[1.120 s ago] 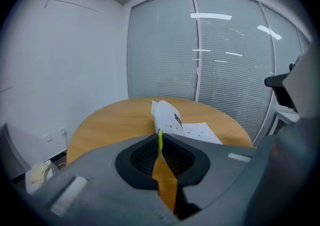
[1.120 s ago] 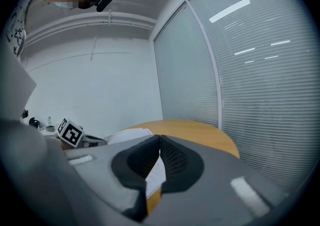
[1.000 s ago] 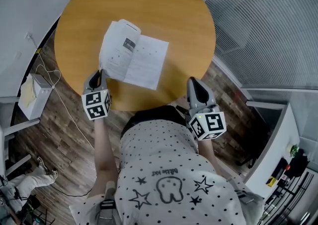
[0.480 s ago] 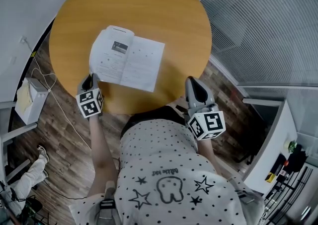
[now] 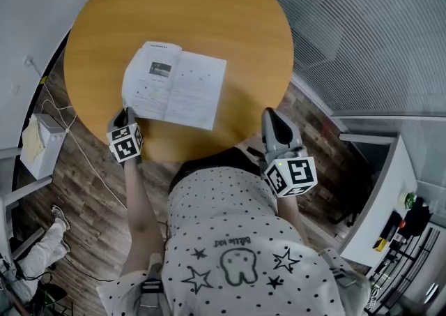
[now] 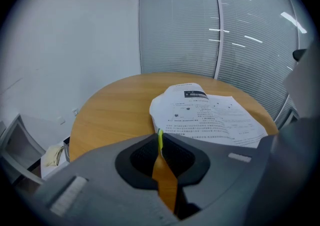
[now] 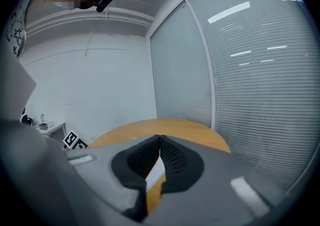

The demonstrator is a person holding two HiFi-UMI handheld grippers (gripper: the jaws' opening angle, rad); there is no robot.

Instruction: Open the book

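Observation:
The book (image 5: 174,86) lies open and flat on the round wooden table (image 5: 209,14), its white printed pages facing up. My left gripper (image 5: 127,112) hovers at the table's left near edge, just short of the book's near-left corner, jaws shut with nothing in them. In the left gripper view the closed jaws (image 6: 159,134) point at the book (image 6: 210,115) from a short way back. My right gripper (image 5: 270,115) sits at the table's near right edge, apart from the book, also shut and empty (image 7: 160,138).
A person's torso in a dotted shirt (image 5: 237,238) fills the lower head view. A white box (image 5: 38,144) and cables lie on the wood floor at left. A glass wall with blinds (image 5: 369,35) runs along the right; a white desk (image 5: 376,203) stands at lower right.
My left gripper has drawn back and down from the book's left page toward the table edge. That page, raised before, now lies flat. The right gripper has stayed put.

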